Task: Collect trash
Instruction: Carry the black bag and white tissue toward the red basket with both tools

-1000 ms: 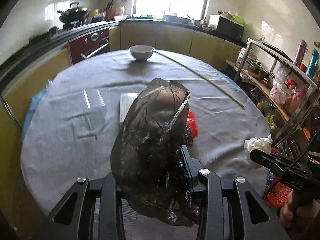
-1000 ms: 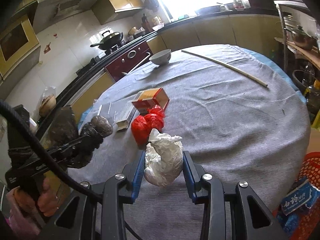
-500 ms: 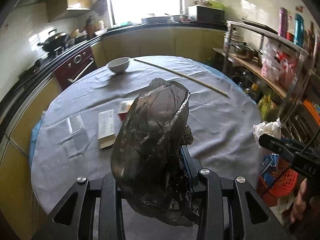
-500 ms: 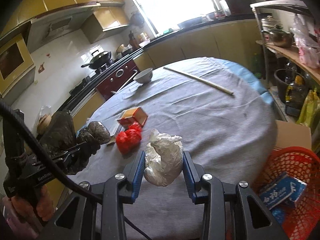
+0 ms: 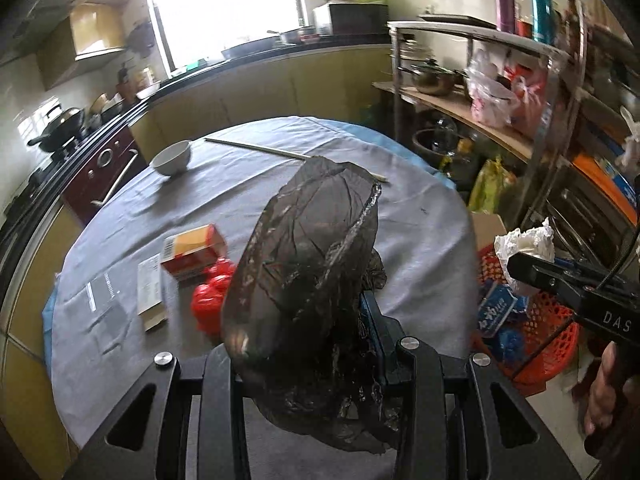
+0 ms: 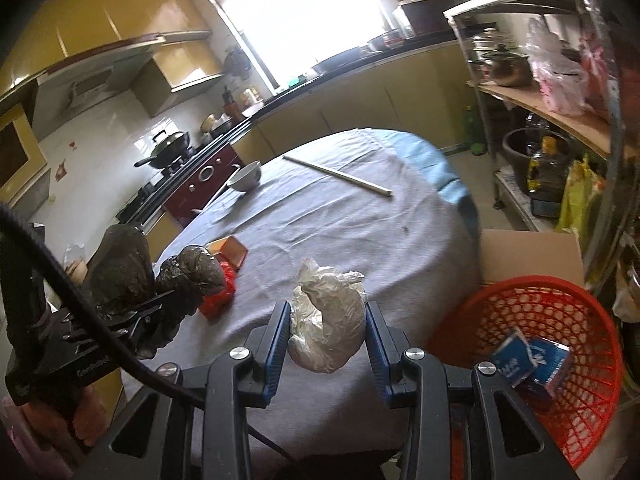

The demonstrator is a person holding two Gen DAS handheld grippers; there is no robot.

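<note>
My left gripper (image 5: 312, 320) is shut on a dark, see-through plastic bag (image 5: 308, 264), which stands up between the fingers and hides the left one. My right gripper (image 6: 326, 320) is shut on a crumpled white wad (image 6: 328, 304), held over the edge of the grey round table (image 6: 340, 224). A red mesh basket (image 6: 532, 300) sits on the floor just right of it, with blue packets (image 6: 528, 364) inside. On the table lie a red crumpled bag (image 5: 210, 300) and an orange-red box (image 5: 194, 250).
A white bowl (image 5: 172, 158) and a long stick (image 5: 280, 151) lie at the table's far side, with a paper leaflet (image 5: 150, 296) on the left. A cardboard box (image 6: 528, 252) stands behind the basket. A metal shelf rack (image 6: 560, 120) with pots and bags fills the right.
Both grippers have swung to the right along the table with their loads still gripped. The red basket and the shelf rack have come into view.
</note>
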